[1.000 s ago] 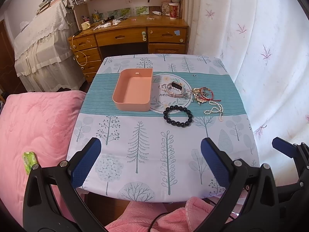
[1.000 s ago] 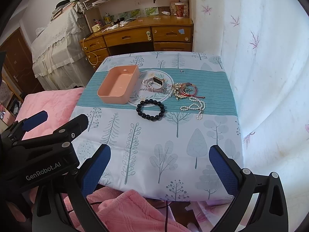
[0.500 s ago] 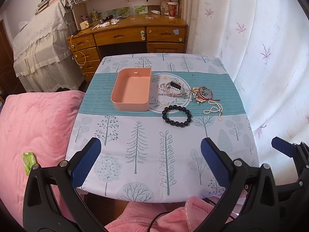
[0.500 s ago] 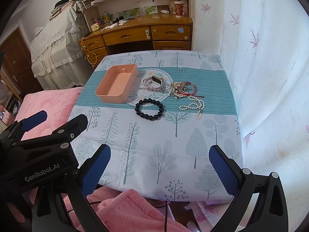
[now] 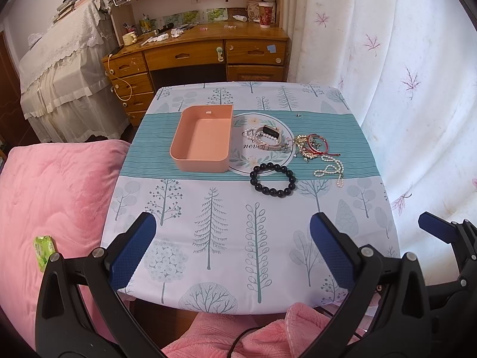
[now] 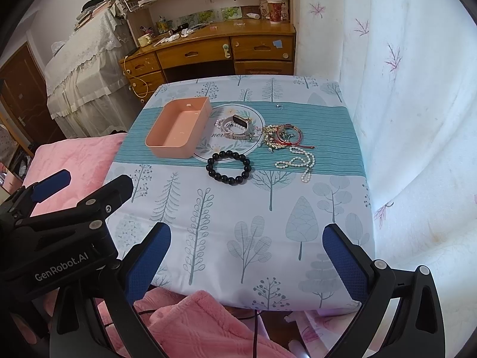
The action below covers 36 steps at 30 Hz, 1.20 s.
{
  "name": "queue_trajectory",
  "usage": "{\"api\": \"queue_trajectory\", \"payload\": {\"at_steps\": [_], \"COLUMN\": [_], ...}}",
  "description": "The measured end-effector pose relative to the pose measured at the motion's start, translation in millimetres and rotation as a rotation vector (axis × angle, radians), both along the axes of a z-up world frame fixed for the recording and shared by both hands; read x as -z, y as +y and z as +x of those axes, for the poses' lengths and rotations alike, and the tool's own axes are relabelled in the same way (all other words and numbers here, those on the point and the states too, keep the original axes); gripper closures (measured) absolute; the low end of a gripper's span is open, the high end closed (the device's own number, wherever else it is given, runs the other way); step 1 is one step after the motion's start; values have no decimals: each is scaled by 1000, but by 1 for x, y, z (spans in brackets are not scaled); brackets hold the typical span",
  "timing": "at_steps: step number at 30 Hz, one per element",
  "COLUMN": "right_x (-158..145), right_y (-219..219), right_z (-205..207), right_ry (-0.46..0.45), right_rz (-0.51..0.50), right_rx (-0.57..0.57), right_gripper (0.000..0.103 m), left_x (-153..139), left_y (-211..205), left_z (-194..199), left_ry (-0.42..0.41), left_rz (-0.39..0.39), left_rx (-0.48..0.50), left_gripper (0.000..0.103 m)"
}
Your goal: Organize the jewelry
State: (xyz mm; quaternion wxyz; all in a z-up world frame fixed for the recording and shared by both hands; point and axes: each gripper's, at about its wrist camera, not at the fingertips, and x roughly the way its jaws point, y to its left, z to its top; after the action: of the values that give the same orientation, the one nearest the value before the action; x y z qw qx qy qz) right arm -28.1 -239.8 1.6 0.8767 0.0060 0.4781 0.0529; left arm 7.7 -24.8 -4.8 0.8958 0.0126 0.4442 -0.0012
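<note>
An empty pink tray (image 5: pixel 202 141) (image 6: pixel 177 131) sits left of centre on the tree-print tablecloth (image 5: pixel 226 226). Right of it lie a watch with a pale strap (image 5: pixel 269 137) (image 6: pixel 238 126), a black bead bracelet (image 5: pixel 272 180) (image 6: pixel 228 167), a tangle of red and gold bracelets (image 5: pixel 313 146) (image 6: pixel 281 135) and a white pearl strand (image 5: pixel 329 170) (image 6: pixel 298 161). My left gripper (image 5: pixel 232 247) hangs open over the table's near edge, well short of the jewelry. My right gripper (image 6: pixel 246 253) is open too, also at the near edge, holding nothing.
A pink quilt (image 5: pixel 50 191) lies left of the table with a green packet (image 5: pixel 44 249) on it. A wooden desk (image 5: pixel 202 50) stands beyond the far edge. A white curtain (image 5: pixel 411 89) hangs close along the right side. Pink fabric (image 6: pixel 193 325) lies below the near edge.
Both views have drifted slightly back and up, so the table sits a little lower and farther. The jewelry and tray have not moved. Both grippers remain open.
</note>
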Motion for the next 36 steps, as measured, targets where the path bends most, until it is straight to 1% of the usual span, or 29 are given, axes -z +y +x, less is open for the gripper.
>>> {"api": "queue_trajectory", "payload": {"at_steps": [12,17,22,23,26,28,30,32,34,36], "right_x": [0,5,16,16,23,35,48,63,77,92], "right_y": [0,-3,-9,-9,-12,-15,-20,-25,-30,-34], "right_z": [2,2,6,14,21,26,32,38,46,59], "right_ry": [3,12,50,61,97,128,156,154,139,121], "right_rz": [1,3,23,28,74,98,99,79,34,-5], "right_rx": [0,6,23,27,43,69,107,163,211,226], "right_gripper": [0,0,0,0,0,0,0,0,0,0], "left_x": [1,3,12,14,30,44,62,79,98,111], "left_y": [-1,-1,6,9,19,28,38,43,43,36], "left_z": [2,4,14,17,26,33,42,53,69,87], "left_ry": [4,7,34,42,85,115,140,156,177,188], "left_rz": [0,-2,-32,-42,-67,-93,-137,-163,-170,-168], "left_rx": [0,3,-3,-3,-16,-19,-12,8,46,82], "left_gripper": [0,0,0,0,0,0,1,1,1,1]}}
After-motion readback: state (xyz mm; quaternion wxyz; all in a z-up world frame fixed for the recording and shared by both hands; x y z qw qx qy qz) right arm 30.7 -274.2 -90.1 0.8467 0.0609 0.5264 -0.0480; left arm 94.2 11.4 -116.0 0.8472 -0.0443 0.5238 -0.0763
